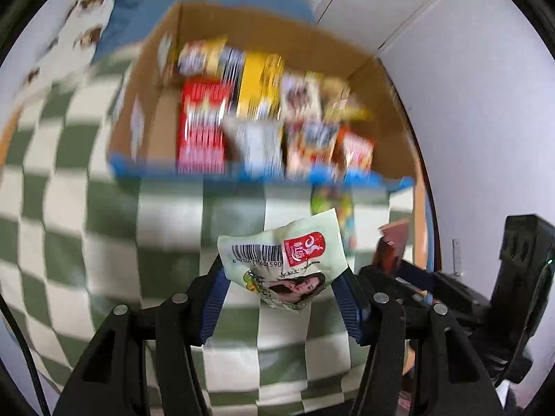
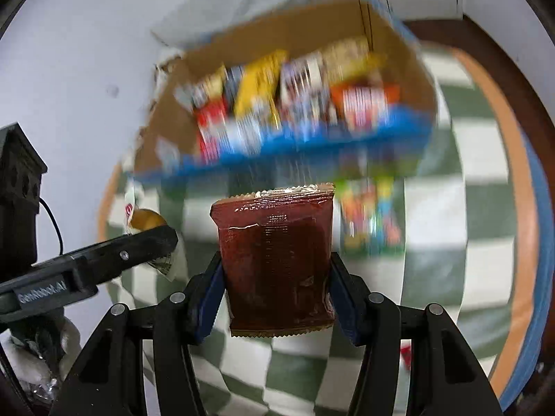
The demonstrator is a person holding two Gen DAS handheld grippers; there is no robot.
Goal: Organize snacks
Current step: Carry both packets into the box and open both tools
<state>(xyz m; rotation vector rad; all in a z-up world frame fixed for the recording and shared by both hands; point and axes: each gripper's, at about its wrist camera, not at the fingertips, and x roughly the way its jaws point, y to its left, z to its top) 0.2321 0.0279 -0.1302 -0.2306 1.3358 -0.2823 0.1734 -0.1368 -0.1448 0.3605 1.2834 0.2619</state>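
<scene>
Nearest in the left wrist view, the left gripper (image 1: 282, 279) pinches a pale green snack packet (image 1: 284, 260) by its two side edges, the blue pads (image 1: 218, 294) pressed into the film so that the packet crumples and bows between them. It looks light and soft — a thin foil pouch that gives under pressure, probably slippery, so the hold across its middle seems the safe one. In the right wrist view the right gripper (image 2: 275, 277) is clamped the same way on a dark red packet (image 2: 277, 263), flatter and stiffer-looking, with crimped seams at top and bottom; its glossy wrap could slide if the grip eased. Both packets hang clear above the green-and-white checked cloth (image 1: 69, 215) that covers the table.

Just beyond, a brightly coloured packet (image 2: 371, 215) lies on the cloth close to the near wall of the box, not yet put away.

Farther off stands an open cardboard box (image 1: 388, 104) with a blue-taped near rim (image 1: 156, 170), set toward the far edge of the table by the white wall. Inside, packets stand in rows — red, yellow, white and orange ones, blurred too much to read — filling the middle and right side, while the left part of the floor looks bare, a likely place for these two.
</scene>
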